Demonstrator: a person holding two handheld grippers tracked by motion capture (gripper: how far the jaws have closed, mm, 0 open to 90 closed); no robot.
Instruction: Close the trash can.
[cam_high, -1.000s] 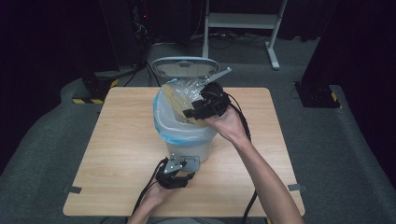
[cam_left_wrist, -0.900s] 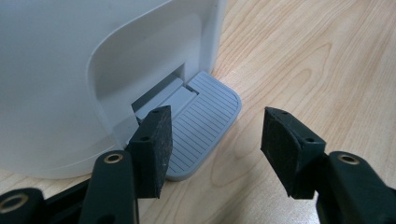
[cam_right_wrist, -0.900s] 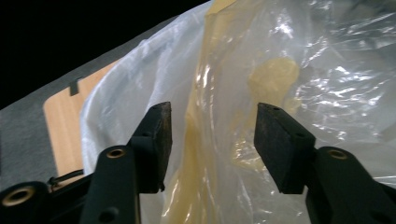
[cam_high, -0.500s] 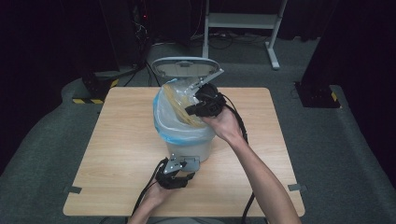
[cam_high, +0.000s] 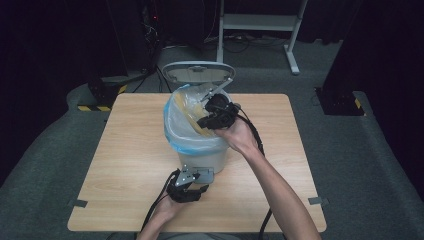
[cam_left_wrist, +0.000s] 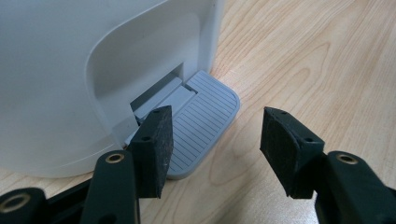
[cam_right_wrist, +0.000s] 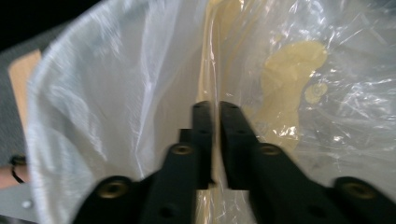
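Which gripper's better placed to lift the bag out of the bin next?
Right. The right gripper pinches the bag at the mouth of the bin, jaws just eased open slightly; the left gripper sits low by the pedal.

Bin (cam_left_wrist: 56, 84): smooth matt white plastic. Pedal (cam_left_wrist: 205, 121): ribbed grey plastic. Liner bag (cam_right_wrist: 102, 93): thin, glossy, crinkled clear film. Table (cam_high: 130, 165): light wood-grain, smooth matt finish.

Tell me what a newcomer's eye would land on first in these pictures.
First, the pale grey plastic pedal bin at the middle of the light wooden table, its round lid flipped up. Next, the right gripper at the bin's mouth, jaws shut on the clear plastic bin liner. At the bin's foot, one pad of the left gripper rests on the ribbed grey foot pedal.
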